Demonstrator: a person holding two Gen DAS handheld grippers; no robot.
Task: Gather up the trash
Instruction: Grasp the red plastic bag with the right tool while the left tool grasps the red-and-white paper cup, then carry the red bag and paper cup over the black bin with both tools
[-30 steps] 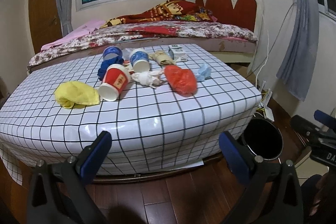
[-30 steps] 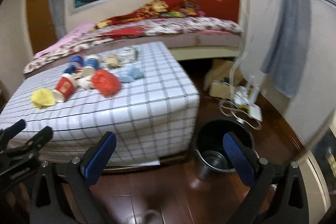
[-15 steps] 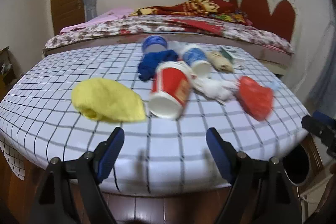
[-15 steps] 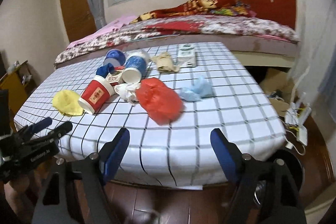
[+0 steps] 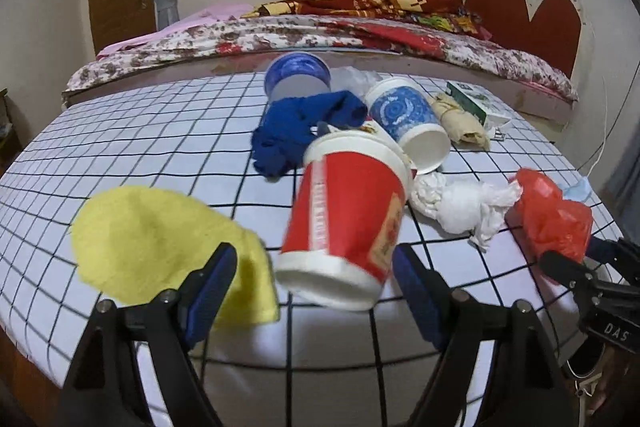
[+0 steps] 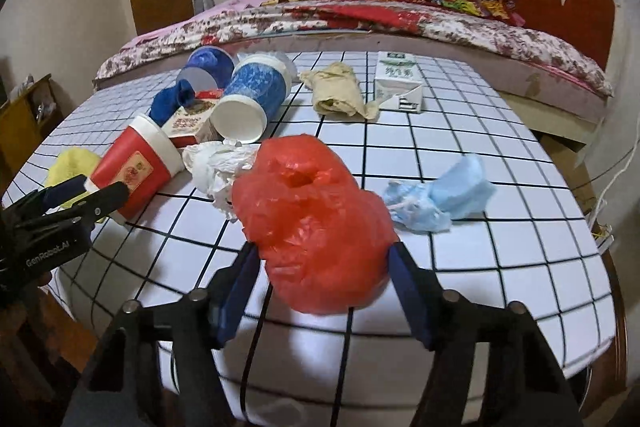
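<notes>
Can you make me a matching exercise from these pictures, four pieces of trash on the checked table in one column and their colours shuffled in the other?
Things:
1. crumpled plastic bag
2. tipped cup between the left hand-held gripper fingers
3. cloth near the table's edge
4. crumpled face mask

Colours:
A. yellow
B. light blue
C. red and white
D. red

Pairs: 1-D, 2-C, 3-A, 4-B

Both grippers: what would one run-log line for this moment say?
left gripper: open, lined up on red cup | right gripper: open, straddling red bag | nothing grasped yet | table
</notes>
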